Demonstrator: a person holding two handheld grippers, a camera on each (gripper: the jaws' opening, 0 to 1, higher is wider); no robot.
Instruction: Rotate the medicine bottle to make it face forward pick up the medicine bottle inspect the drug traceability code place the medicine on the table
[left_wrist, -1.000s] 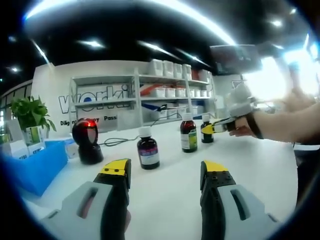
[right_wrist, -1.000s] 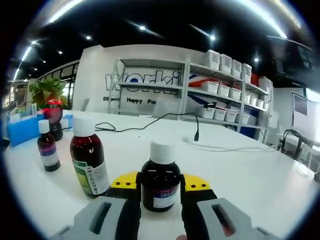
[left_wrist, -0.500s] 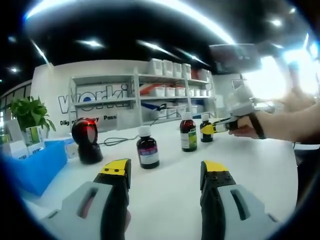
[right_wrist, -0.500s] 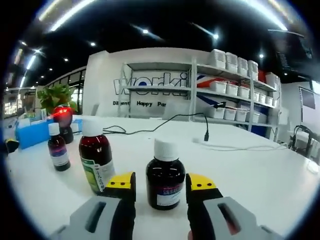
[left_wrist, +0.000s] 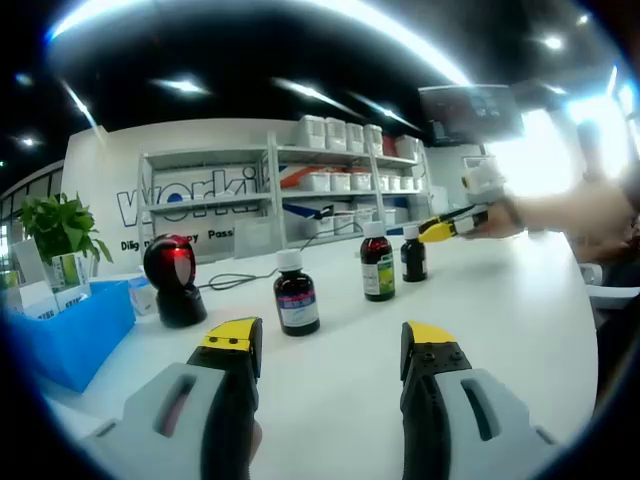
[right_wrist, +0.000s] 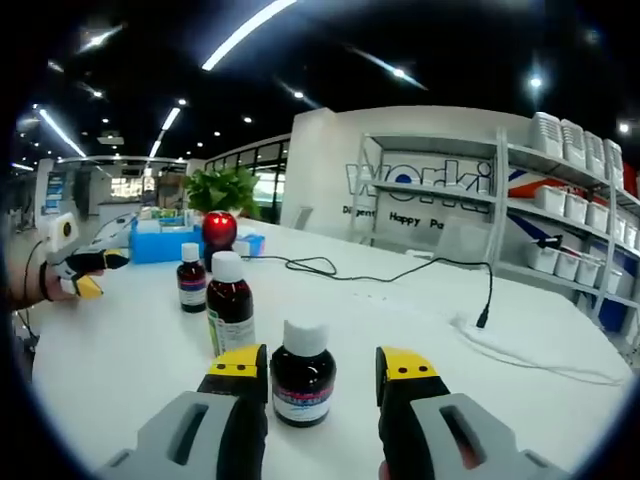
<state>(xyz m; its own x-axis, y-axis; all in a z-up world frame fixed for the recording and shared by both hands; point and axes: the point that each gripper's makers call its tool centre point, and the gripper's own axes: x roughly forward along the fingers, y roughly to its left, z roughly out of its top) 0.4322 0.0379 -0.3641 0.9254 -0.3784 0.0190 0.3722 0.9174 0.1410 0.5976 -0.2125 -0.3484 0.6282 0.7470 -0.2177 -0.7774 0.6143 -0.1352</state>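
White tabletop (right_wrist: 520, 380), shelving behind. Small dark-brown glass medicine bottle with white cap (right_wrist: 302, 372) stands between spread fingers of right gripper (right_wrist: 325, 362), ungripped. Left gripper (left_wrist: 330, 338) spread, idle. Likely rotate/pick step; next: close on bottle.

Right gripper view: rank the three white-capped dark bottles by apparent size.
1. Nearest white-capped dark bottle, blue-white label.
2. Green-labelled bottle, about as large.
3. Farthest small bottle.
Nearness inflates the first, so true sizes stay unsure.

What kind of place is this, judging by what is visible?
Probably a pharmacy-style showroom or demo counter: medicine bottles on a white table, a red-lit barcode scanner, and shelves of white bins along a lettered wall.
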